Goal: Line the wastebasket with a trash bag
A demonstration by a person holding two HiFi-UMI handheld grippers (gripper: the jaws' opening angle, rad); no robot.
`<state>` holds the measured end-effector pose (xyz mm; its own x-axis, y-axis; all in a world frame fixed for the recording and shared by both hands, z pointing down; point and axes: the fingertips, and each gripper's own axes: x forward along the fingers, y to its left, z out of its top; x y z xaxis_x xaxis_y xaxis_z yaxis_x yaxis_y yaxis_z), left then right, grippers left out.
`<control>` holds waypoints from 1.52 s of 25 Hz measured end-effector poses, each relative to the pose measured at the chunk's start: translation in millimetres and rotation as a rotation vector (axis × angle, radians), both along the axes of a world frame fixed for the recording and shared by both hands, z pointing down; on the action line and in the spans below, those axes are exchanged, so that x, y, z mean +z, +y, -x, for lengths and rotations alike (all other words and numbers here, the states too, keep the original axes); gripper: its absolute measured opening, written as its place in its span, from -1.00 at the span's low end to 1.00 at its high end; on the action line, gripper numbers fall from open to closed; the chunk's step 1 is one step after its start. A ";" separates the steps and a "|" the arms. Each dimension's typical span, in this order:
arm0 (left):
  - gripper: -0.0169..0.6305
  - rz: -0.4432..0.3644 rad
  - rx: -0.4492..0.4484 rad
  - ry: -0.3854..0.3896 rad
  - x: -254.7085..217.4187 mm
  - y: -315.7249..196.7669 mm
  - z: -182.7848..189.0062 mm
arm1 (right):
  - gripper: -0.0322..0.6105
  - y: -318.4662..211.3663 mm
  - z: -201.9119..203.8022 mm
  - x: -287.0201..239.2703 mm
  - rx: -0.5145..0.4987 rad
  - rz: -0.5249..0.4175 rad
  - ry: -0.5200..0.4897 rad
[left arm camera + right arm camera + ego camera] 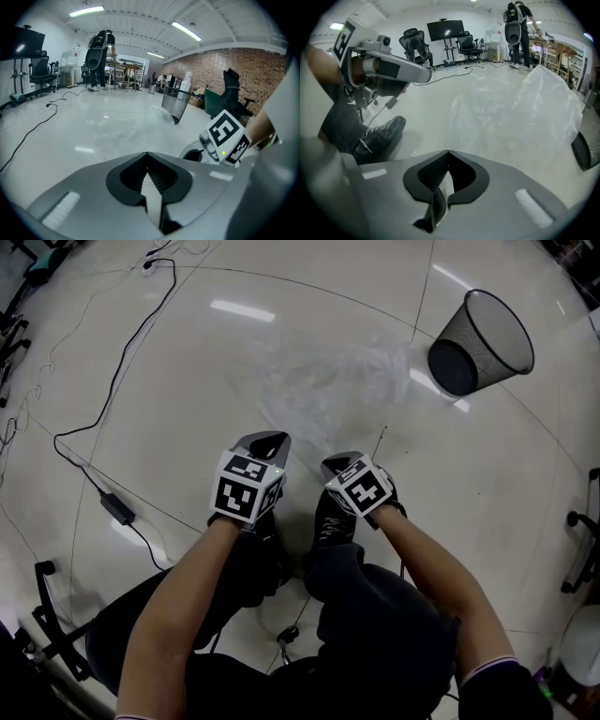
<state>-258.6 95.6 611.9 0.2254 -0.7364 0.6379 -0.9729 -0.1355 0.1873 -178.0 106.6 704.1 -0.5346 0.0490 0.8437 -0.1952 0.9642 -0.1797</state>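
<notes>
Two closed, seemingly empty tools, left tool (266,441) and right tool (337,465), hover by the trash bag (328,381) on the floor (187,381); the wastebasket (480,341) stands well apart. Thin film could slip a shallow pinch.

I see my left gripper (266,441) and right gripper (339,463) side by side low over the glossy white floor (234,352), fingers towards a crumpled clear plastic trash bag (328,385). A black mesh wastebasket (483,343) sits near the bag's right edge. A thin black cable (112,399) crosses the floor on the left. Black shoes (330,517) show under the grippers.
</notes>
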 end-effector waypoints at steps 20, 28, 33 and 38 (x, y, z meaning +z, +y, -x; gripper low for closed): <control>-0.91 0.037 0.078 -0.108 7.8 -53.1 41.9 | -0.89 -106.7 -58.5 -72.4 0.293 -0.055 -0.134; -0.62 0.076 0.306 -0.092 20.4 -56.1 2.8 | -0.89 -158.7 -98.3 -94.6 0.453 -0.107 -0.164; -0.25 0.119 0.459 -0.147 40.5 -49.2 -26.7 | -0.89 -182.8 -117.7 -112.1 0.533 -0.136 -0.194; -0.09 0.137 0.596 -0.226 54.8 -41.5 -55.4 | -0.89 -207.3 -133.1 -135.2 0.594 -0.169 -0.233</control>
